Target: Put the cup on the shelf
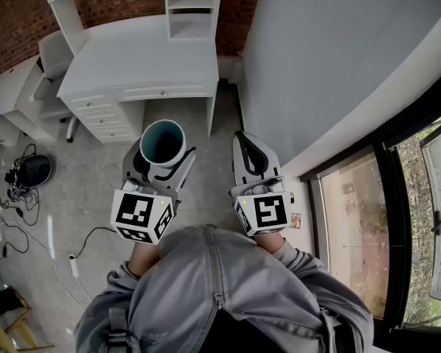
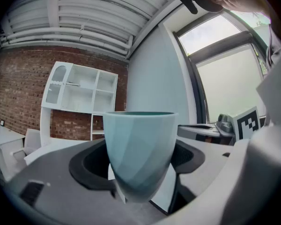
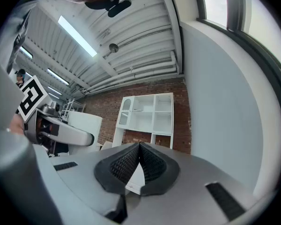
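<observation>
Cup (image 2: pixel 139 149): teal, faceted, upright, clamped low on its body between the wide-set jaws of the left hand-held gripper (image 1: pixel 164 153), mouth open upward, carried above the floor. Right hand-held gripper (image 1: pixel 244 140): at 3 o'clock of the cup, jaws pressed together on nothing. White shelf (image 1: pixel 193 6) stands on the white table (image 1: pixel 143 57) at 12 o'clock, well apart; each gripper's cube (image 1: pixel 141 215) bears black-and-white square markers.
</observation>
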Action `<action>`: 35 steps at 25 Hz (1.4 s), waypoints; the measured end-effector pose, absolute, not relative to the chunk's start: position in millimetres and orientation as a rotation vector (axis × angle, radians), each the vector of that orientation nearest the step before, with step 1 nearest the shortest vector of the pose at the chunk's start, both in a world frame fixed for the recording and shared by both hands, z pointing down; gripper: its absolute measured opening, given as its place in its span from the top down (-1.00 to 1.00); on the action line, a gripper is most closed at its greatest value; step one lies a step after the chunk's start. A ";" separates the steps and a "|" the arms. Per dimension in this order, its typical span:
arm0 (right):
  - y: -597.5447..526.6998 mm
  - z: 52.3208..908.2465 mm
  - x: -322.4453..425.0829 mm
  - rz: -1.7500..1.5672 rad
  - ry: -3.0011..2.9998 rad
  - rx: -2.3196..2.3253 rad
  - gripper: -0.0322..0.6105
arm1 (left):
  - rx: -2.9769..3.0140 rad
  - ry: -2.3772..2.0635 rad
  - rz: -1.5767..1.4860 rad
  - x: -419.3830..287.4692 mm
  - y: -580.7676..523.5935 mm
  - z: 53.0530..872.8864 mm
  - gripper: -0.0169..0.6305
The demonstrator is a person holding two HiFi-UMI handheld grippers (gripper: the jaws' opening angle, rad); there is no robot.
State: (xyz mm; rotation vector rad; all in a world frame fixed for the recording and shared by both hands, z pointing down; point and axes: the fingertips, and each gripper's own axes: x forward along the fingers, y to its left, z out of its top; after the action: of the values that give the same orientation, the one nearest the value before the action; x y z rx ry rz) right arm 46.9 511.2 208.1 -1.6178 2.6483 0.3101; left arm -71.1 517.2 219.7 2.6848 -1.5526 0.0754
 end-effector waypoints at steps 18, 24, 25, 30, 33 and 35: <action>496.3 212.1 69.2 0.284 2.672 -1.522 0.81 | 2.673 -1.592 0.084 -41.9 507.3 221.6 -0.18; 485.1 220.9 79.0 0.251 2.674 -1.518 0.81 | 2.659 -1.610 0.088 -35.3 500.3 225.5 -0.18; 482.8 221.8 80.3 0.246 2.673 -1.520 0.81 | 2.656 -1.612 0.088 -34.9 498.6 225.9 -0.18; 468.7 225.4 83.4 0.221 2.668 -1.528 0.81 | 2.646 -1.616 0.094 -35.5 485.5 227.7 -0.18; 456.7 226.2 81.6 0.226 2.667 -1.536 0.81 | 2.642 -1.613 0.091 -39.2 472.3 230.0 -0.18; 446.2 227.9 79.8 0.227 2.667 -1.544 0.81 | 2.638 -1.611 0.086 -42.3 461.2 232.4 -0.18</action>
State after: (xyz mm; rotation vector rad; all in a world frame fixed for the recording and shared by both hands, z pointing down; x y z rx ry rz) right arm 79.8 446.2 227.9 -1.5440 2.6670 0.2275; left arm -42.3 461.2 232.4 2.6379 -1.6115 0.0856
